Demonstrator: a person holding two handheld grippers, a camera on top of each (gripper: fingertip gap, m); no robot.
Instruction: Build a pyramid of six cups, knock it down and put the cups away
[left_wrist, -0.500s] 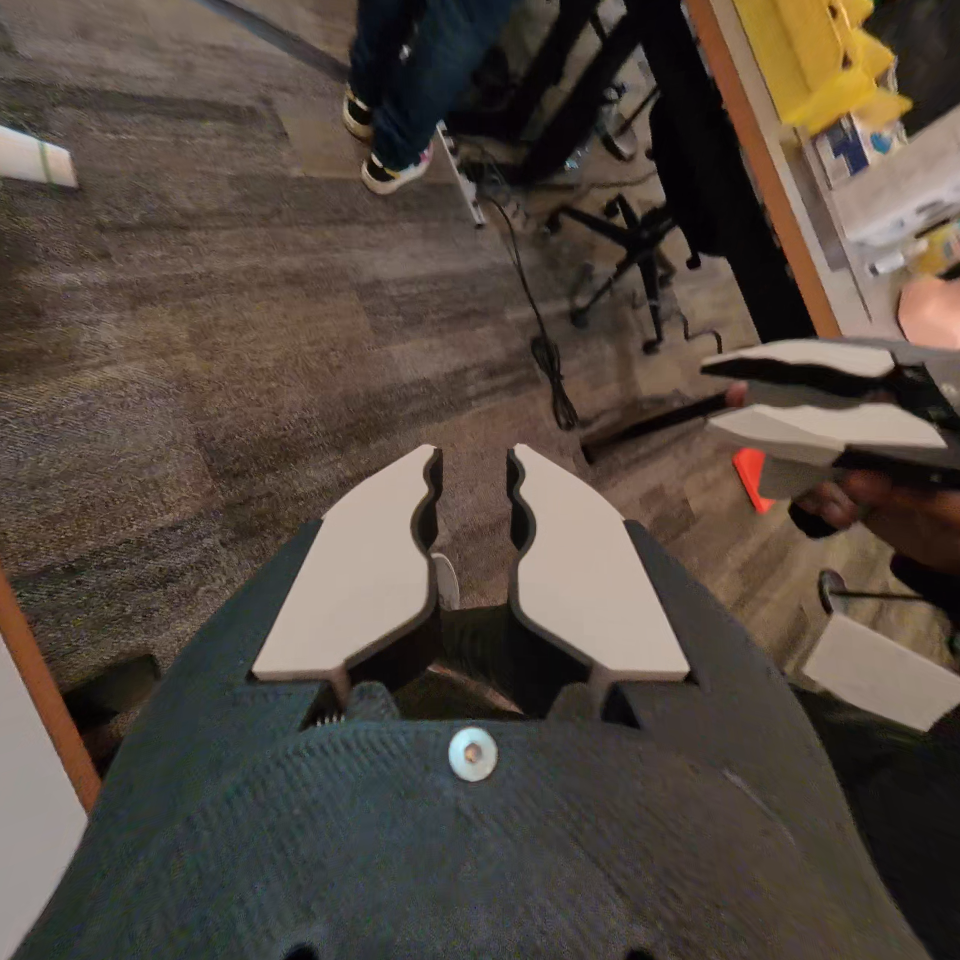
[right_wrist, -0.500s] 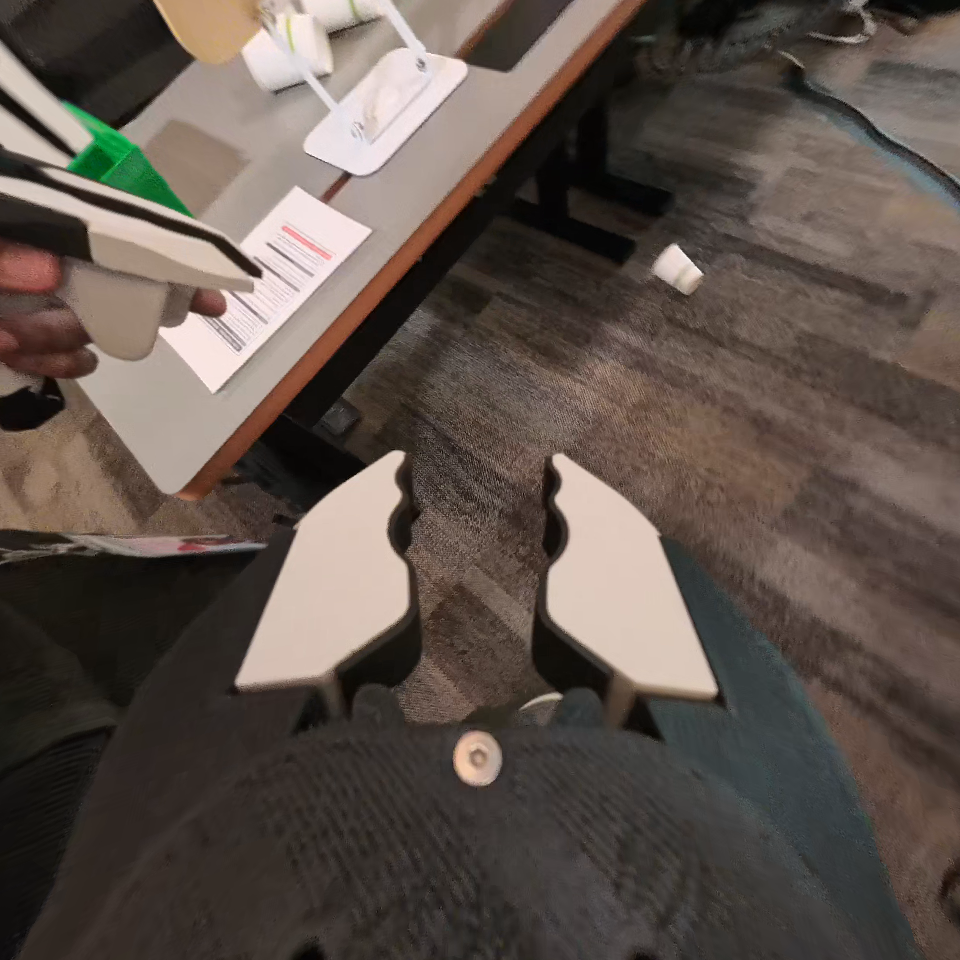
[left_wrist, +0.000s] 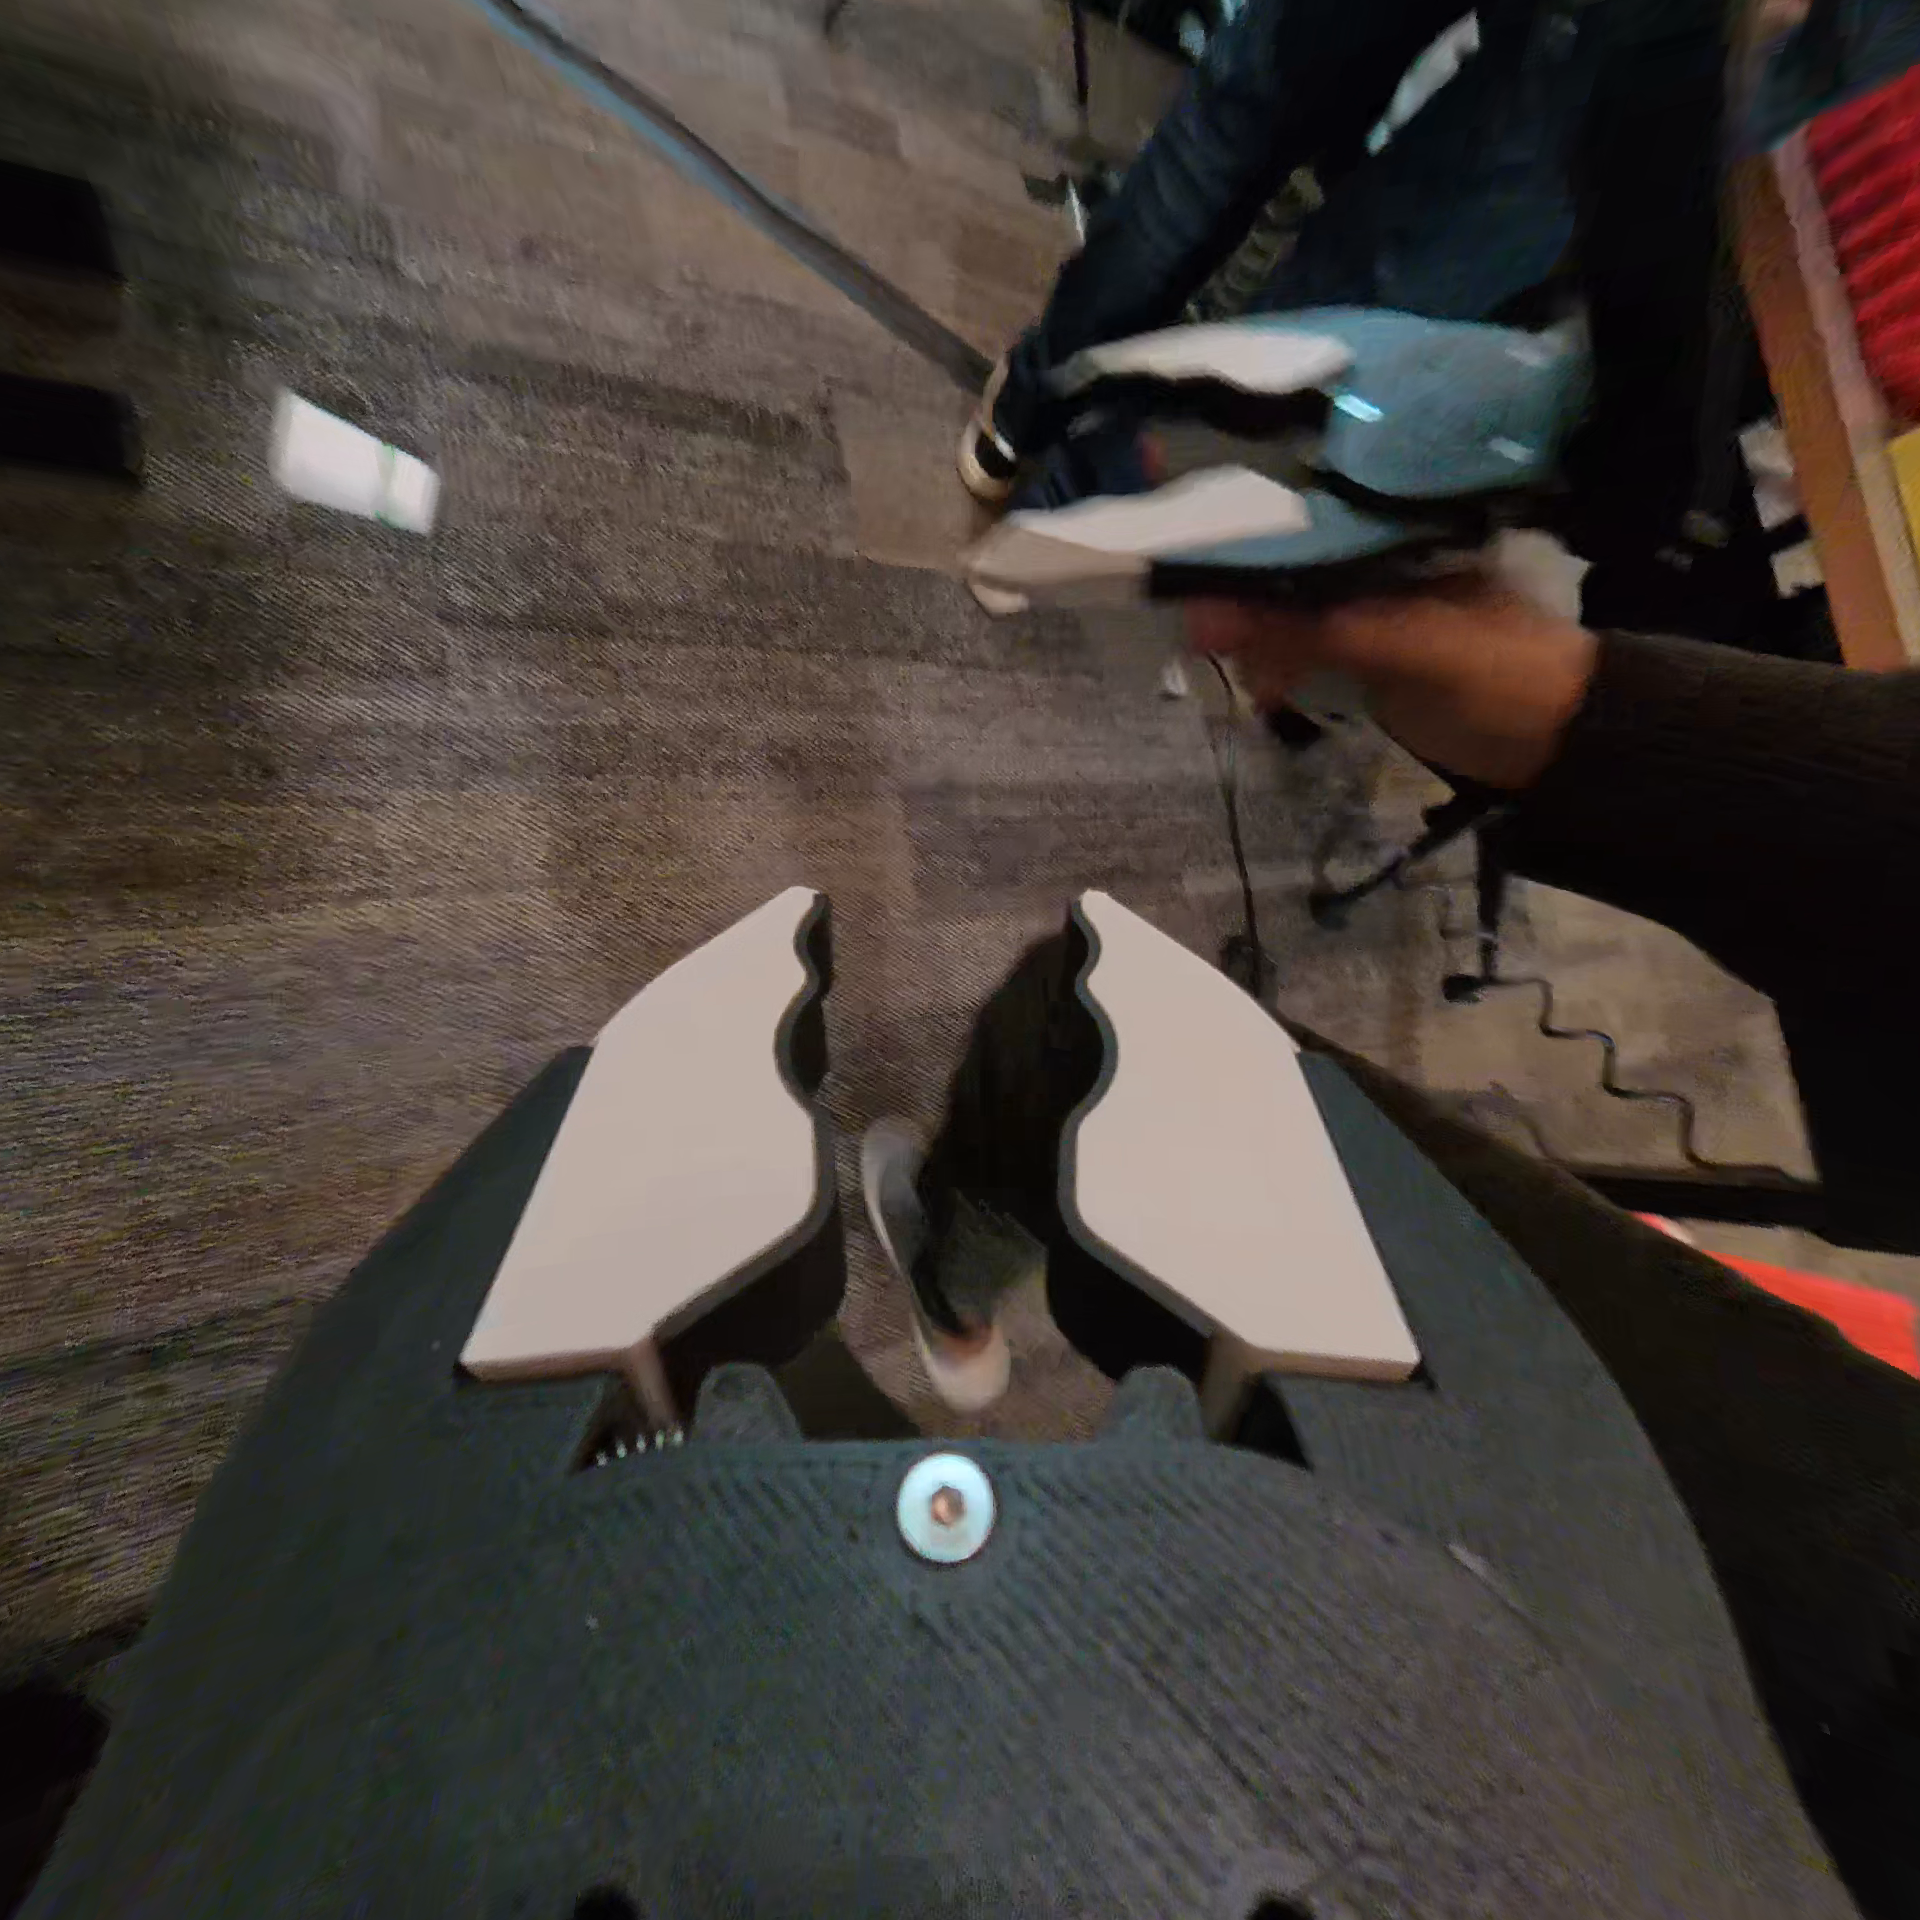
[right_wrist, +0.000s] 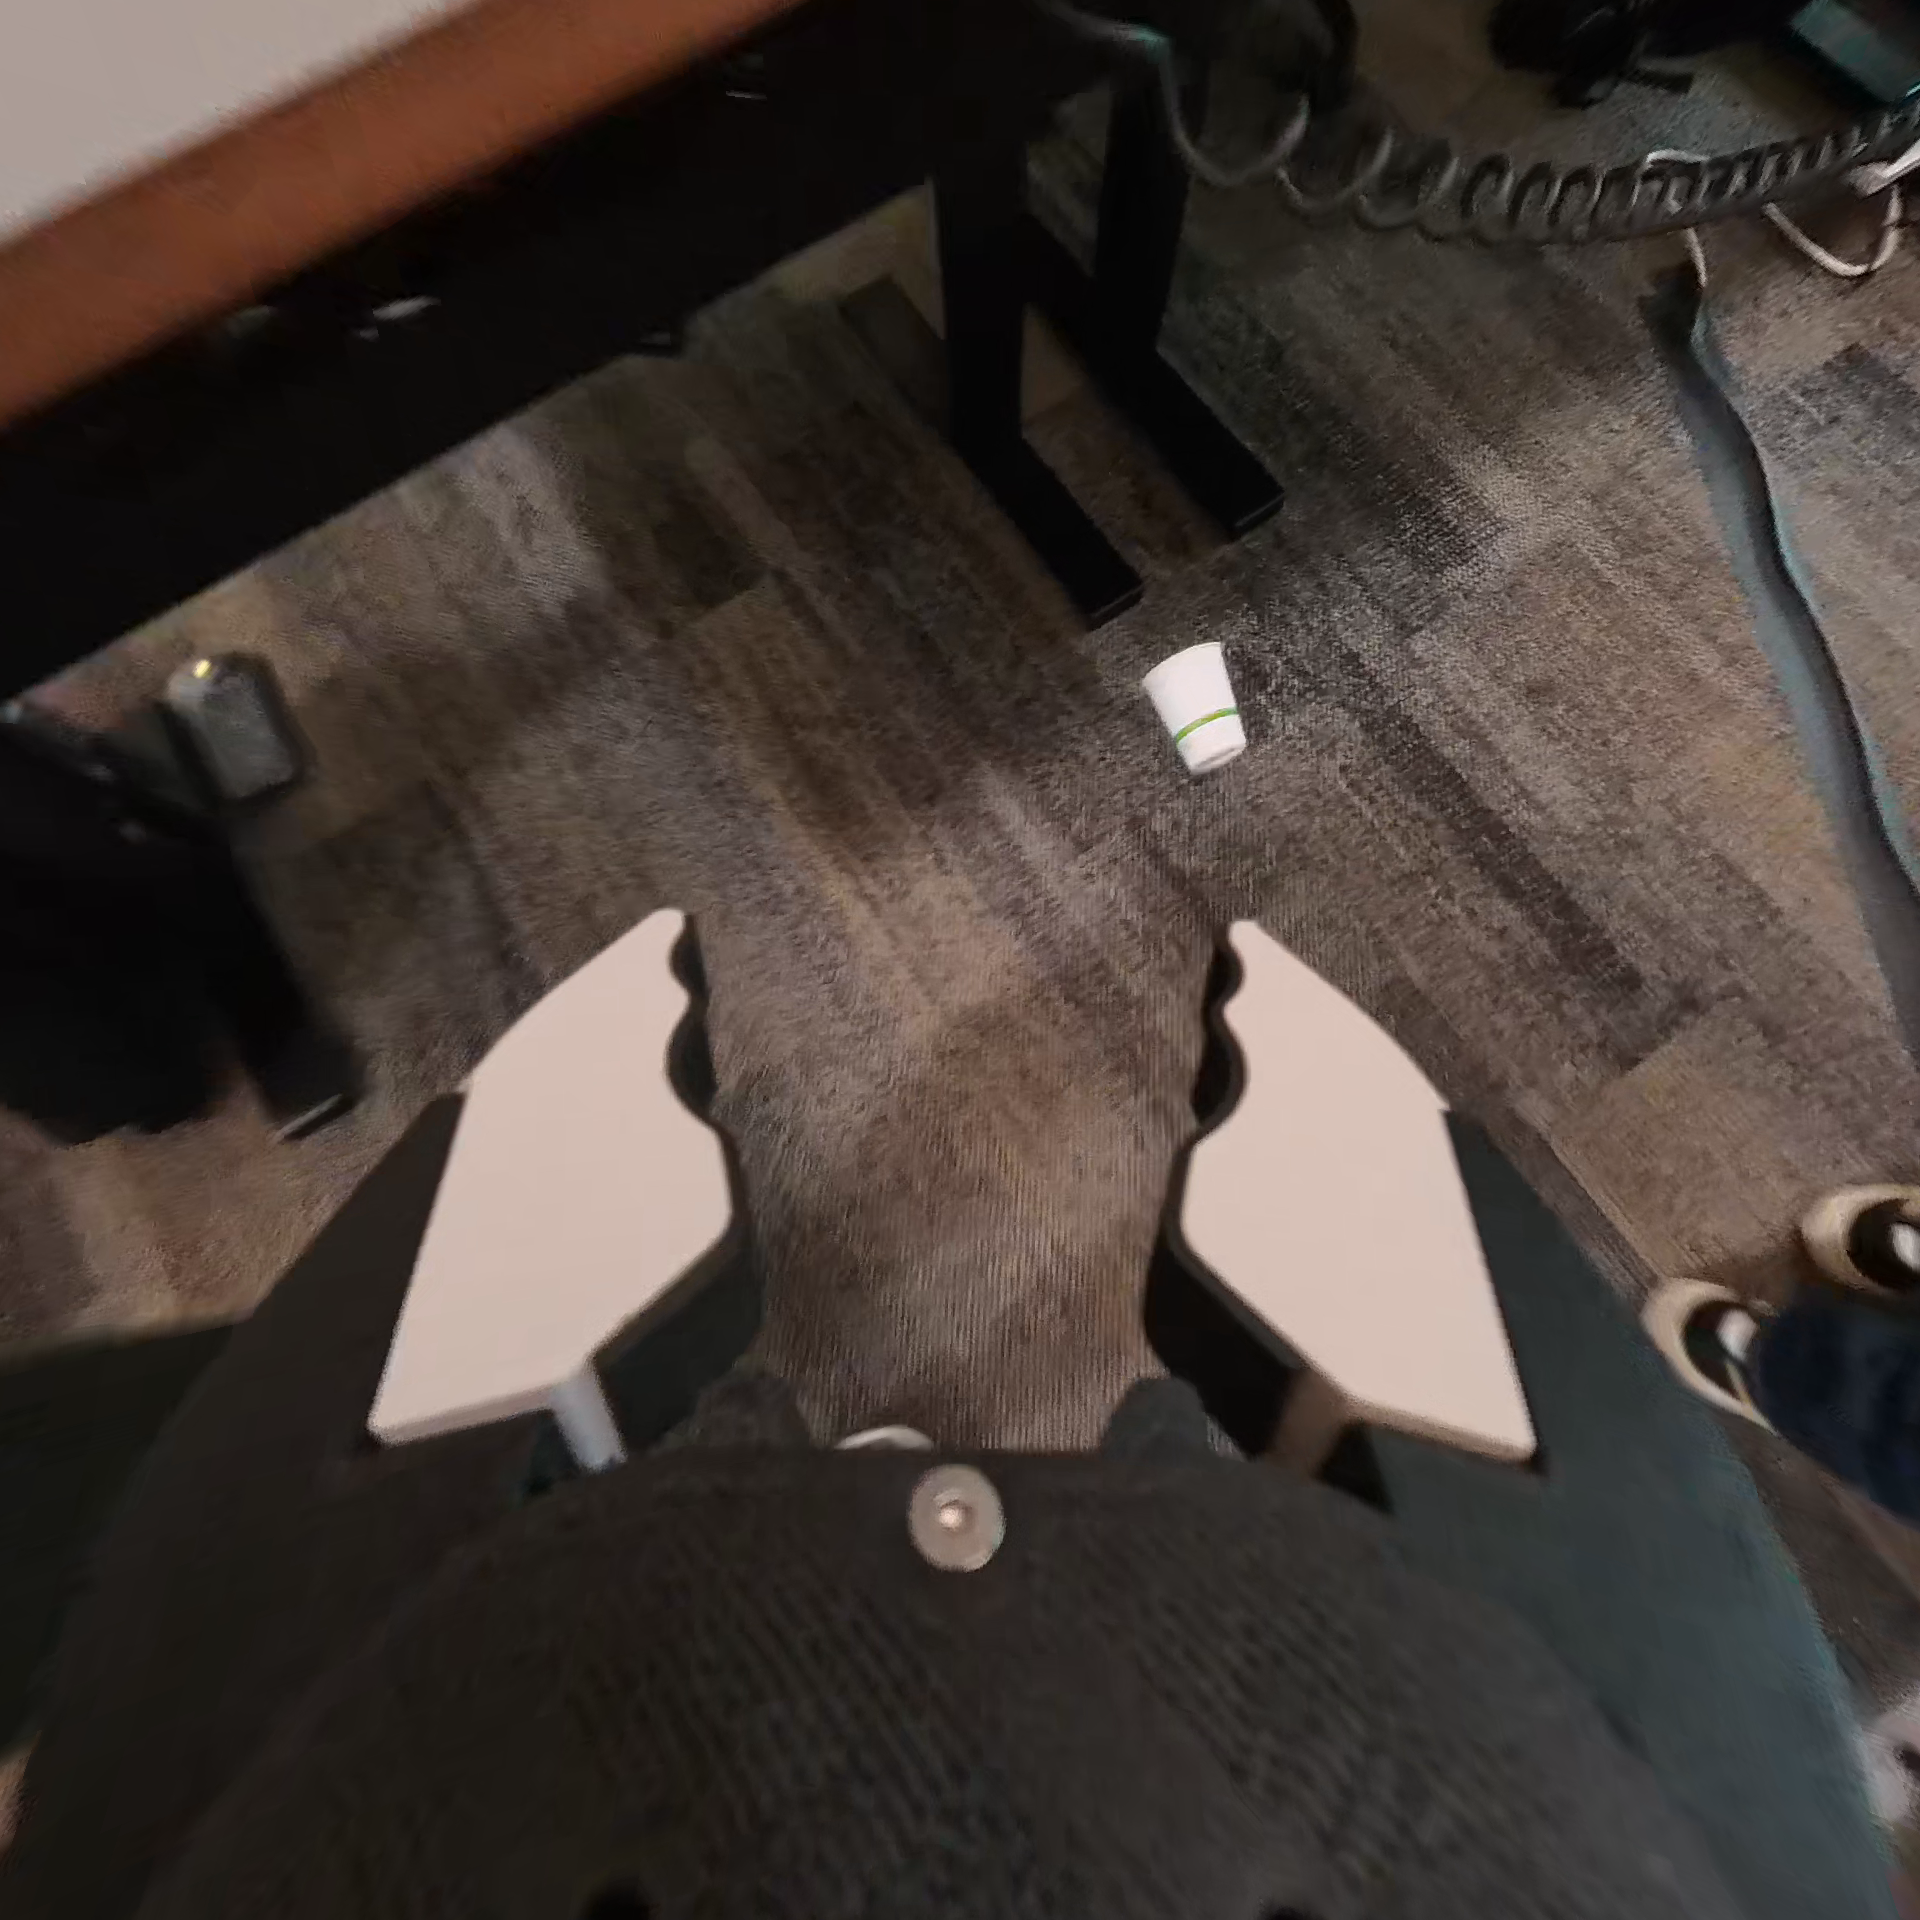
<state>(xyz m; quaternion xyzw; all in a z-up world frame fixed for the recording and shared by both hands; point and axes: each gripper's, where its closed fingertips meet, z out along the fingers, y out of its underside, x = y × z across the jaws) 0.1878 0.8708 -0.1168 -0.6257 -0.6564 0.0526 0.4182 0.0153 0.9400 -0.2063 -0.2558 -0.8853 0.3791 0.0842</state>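
Left tongs (left_wrist: 948, 909) apart w/ a moderate gap, nothing held, pointing down over grey-brown carpet (left_wrist: 520, 790); open floor ahead and to the left. A blurred shoe (left_wrist: 940, 1278) shows low in the gap, beneath the tongs. White paper cup (left_wrist: 351, 476) lies on its side on the carpet, well apart, upper left; blurred, green band just visible. Right tongs (left_wrist: 1049, 468) show upper right in the left wrist view, held by a hand (left_wrist: 1444, 675) in a dark sleeve, fingers spread, empty. Behind them a person's dark trouser legs (left_wrist: 1195, 208) and a shoe; a table edge (left_wrist: 1808, 436), orange-brown, runs down the far right. Cables (left_wrist: 1242, 831) on the floor to the right. In right wrist view, right tongs (right_wrist: 954, 925) wide open, empty, over bare carpet (right_wrist: 956, 1039). White paper cup (right_wrist: 1195, 707) on its side ahead-right, well clear of the tips, just beside a black table foot (right_wrist: 1091, 520). Table edge (right_wrist: 343, 177) crosses upper left, black frame below. Coiled cable (right_wrist: 1558, 197) along the top right. Shoes (right_wrist: 1766, 1299) at right edge, close to the right finger. Room open betw tips and cup.
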